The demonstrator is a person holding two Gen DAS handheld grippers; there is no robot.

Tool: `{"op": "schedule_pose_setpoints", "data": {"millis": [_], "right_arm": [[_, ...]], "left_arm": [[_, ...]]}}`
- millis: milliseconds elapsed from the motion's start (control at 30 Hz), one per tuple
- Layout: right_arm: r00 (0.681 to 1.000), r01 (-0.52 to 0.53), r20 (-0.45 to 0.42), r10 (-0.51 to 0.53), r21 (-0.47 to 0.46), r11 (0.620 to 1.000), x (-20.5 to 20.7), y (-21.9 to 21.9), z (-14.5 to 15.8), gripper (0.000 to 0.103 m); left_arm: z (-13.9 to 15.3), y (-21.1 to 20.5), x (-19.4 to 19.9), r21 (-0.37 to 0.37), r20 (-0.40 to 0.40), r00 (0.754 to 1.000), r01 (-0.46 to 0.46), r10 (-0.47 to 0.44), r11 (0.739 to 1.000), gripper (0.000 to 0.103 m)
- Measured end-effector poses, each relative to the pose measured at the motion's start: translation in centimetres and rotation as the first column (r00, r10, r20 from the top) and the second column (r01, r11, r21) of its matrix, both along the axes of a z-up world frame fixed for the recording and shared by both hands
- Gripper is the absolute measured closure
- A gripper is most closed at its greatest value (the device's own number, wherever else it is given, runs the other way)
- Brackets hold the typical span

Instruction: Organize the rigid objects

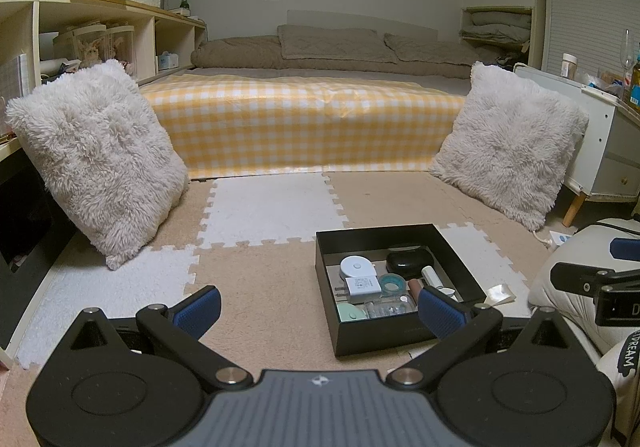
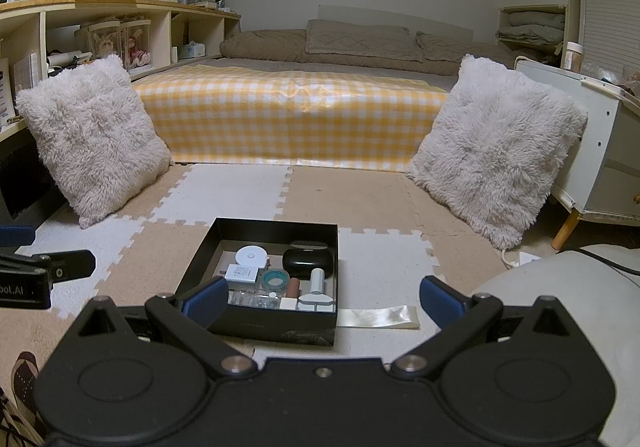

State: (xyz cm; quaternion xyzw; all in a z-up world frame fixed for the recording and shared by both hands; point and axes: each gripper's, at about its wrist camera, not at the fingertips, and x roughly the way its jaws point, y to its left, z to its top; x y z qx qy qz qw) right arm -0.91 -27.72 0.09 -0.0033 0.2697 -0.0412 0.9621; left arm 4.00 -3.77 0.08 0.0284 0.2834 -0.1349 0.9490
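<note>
Two empty grippers, left (image 1: 320, 309) and right (image 2: 322, 303), hover with fingers spread wide over the floor mat, where the black box (image 2: 276, 329) of small items sits nearer the right one, just ahead of its left finger.

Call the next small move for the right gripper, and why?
Probably ease the right gripper forward and down toward the black box. Both it and the left gripper are open and empty, and the small items already sit inside the box; only the pale strip lies outside, beside it.
</note>
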Motion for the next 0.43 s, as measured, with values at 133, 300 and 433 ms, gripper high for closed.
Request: {"op": "schedule_pose_setpoints", "data": {"millis": [133,300,433], "right_arm": [[1.0,0.0,0.0,0.0,0.0,1.0,0.0,0.0,0.01,0.0],[1.0,0.0,0.0,0.0,0.001,1.0,-0.01,0.0,0.02,0.0],[1.0,0.0,-0.001,0.0,0.0,1.0,0.0,-0.01,0.01,0.0]], "left_arm": [[0.0,0.01,0.02,0.0,-0.002,1.0,0.0,0.0,1.0,0.0],[-0.18,-0.07,-0.14,-0.001,-0.004,1.0,-0.001,0.001,1.0,0.0],[-0.2,-0.08,-0.14,0.0,-0.007,1.0,-0.001,0.001,1.0,0.0]]}}
